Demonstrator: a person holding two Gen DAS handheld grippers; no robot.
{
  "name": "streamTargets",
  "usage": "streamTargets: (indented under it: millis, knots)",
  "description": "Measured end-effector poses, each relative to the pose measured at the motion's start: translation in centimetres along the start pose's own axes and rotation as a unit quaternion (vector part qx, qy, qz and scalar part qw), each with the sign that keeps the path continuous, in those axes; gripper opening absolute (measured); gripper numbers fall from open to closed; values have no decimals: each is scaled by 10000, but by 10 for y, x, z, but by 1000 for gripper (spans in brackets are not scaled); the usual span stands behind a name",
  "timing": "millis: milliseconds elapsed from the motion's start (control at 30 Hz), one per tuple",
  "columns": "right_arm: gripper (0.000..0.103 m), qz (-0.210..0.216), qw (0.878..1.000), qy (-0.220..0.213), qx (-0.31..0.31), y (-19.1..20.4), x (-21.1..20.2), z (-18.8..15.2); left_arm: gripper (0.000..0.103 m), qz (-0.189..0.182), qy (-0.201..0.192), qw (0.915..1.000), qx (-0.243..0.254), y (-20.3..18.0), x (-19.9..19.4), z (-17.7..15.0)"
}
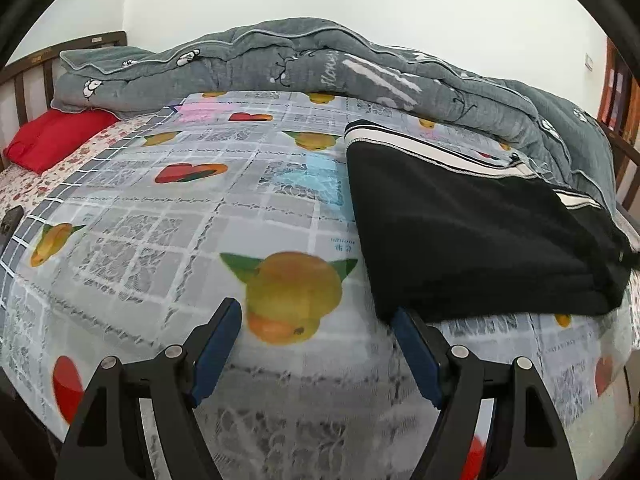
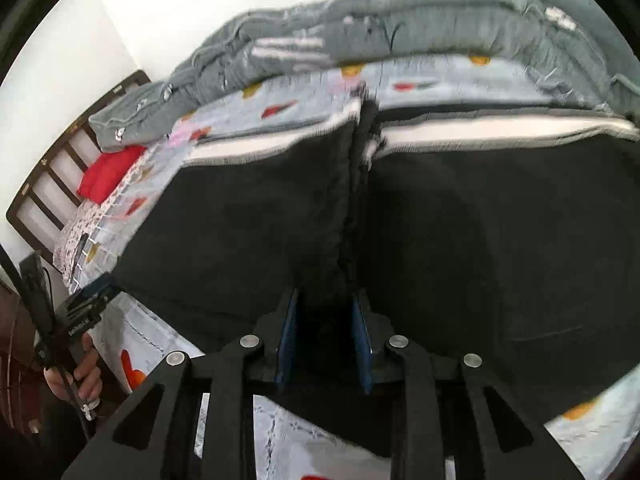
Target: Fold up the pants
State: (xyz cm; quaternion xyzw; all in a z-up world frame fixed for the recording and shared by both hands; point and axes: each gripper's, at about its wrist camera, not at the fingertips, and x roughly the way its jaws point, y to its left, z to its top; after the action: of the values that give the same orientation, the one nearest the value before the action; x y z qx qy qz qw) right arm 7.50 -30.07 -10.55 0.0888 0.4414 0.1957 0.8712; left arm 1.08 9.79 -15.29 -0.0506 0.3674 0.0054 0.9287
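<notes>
Grey quilted comforter [image 1: 304, 60]: white cursive lettering on its front fold, seemingly "flowers", only partly legible.
Grey patchwork-print bed sheet with fruit pictures [image 1: 168, 216]: a small teal label printed beside the black folded pants, a line of Latin letters above two Chinese characters, too small to read.
Black handheld device at the left edge of the right wrist view [image 2: 80, 320]: white lettering on its side, blurred and unreadable.

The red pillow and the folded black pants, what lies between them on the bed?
Only bare fruit-print bedsheet between red pillow and black pants, seen in the left wrist view.
</notes>
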Motion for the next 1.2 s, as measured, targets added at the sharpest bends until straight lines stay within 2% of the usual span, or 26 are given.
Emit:
streamTargets:
  millis: [133, 233, 300, 367, 400, 467, 567, 633, 700, 833, 900, 967, 1033, 1067, 1133, 1200]
  knots:
    - [27, -439, 9975, -503, -228, 7, -28, 13, 76, -186, -97, 9998, -60, 5, -18, -8]
    - [27, -441, 9958, -790, -172, 10, -31, 26, 76, -305, -118, 9994, -129, 0, -22, -3]
    - [27, -404, 9960, -775, -165, 12, -20, 30, 76, -259, -204, 9995, -35, -9, -22, 10]
    - [27, -705, 9950, -652, -269, 14, -3, 25, 76, -322, -272, 9991, 20, -16, -20, 23]
    - [27, -851, 9946, -530, -253, 11, 5, 20, 76, -357, -235, 9991, 39, -21, -16, 31]
    - [27, -916, 9955, -215, -70, 3, 22, 9, 76, -202, -40, 9997, 115, -30, -2, 43]
    - [27, -794, 9963, -334, -33, -3, 12, -2, 76, -82, 216, 9995, 225, -39, 18, 41]
    - [27, -680, 9971, -344, -50, -7, 0, -4, 76, -10, 527, 9982, 270, -44, 33, 32]
    - [27, -614, 9974, -369, -10, -13, -12, -6, 76, -177, 516, 9984, 124, -41, 32, 27]
    - [30, -909, 9940, -602, 60, -32, -44, -15, 76, -436, 574, 9973, -123, -32, 27, 33]
    - [31, -1130, 9903, -769, 235, -49, -63, -18, 76, -418, 594, 9973, -104, -31, 28, 39]
    - [38, -1550, 9813, -1019, 512, -71, -84, -21, 76, -363, 547, 9978, -67, -34, 28, 45]
    - [54, -2009, 9684, -1224, 826, -97, -102, -27, 76, -390, 538, 9978, -34, -37, 30, 52]
    - [56, -2162, 9634, -1255, 966, -109, -107, -30, 76, -421, 552, 9976, -45, -38, 32, 55]
    - [56, -2305, 9562, -1255, 1299, -136, -114, -36, 76, -471, 579, 9972, -64, -41, 36, 59]
    - [56, -2194, 9518, -1276, 1724, -162, -118, -42, 76, -486, 614, 9969, -1, -45, 42, 61]
